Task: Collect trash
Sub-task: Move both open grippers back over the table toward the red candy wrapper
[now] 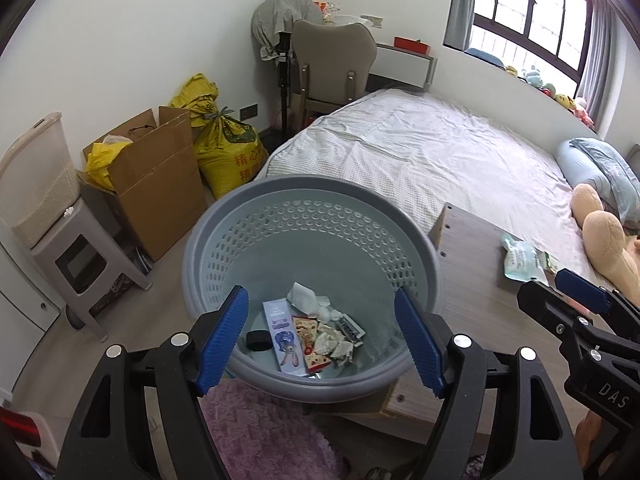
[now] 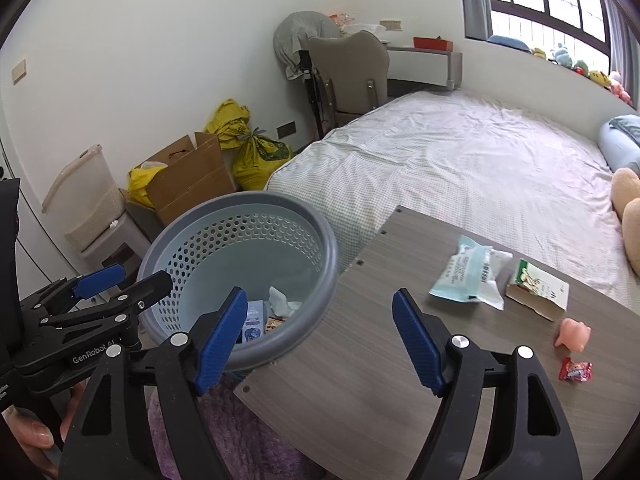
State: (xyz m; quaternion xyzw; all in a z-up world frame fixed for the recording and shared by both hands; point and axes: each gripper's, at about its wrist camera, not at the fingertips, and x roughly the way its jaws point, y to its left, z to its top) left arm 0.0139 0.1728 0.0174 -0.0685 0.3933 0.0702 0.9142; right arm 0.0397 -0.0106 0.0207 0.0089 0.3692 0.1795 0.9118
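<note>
A grey-blue perforated basket stands beside the wooden table. In it lie crumpled tissue, a blue carton, a red wrapper and a black round piece. My left gripper hangs open over the basket with nothing between its pads. My right gripper is open and empty above the table's left edge, next to the basket rim. On the table rest a wet-wipes pack, a small green-and-white box, a pink toy and a red candy wrapper.
A bed with a plush toy runs behind the table. Left of the basket stand a cardboard box, yellow sacks and a grey stool. A purple rug lies below. A chair stands at the far wall.
</note>
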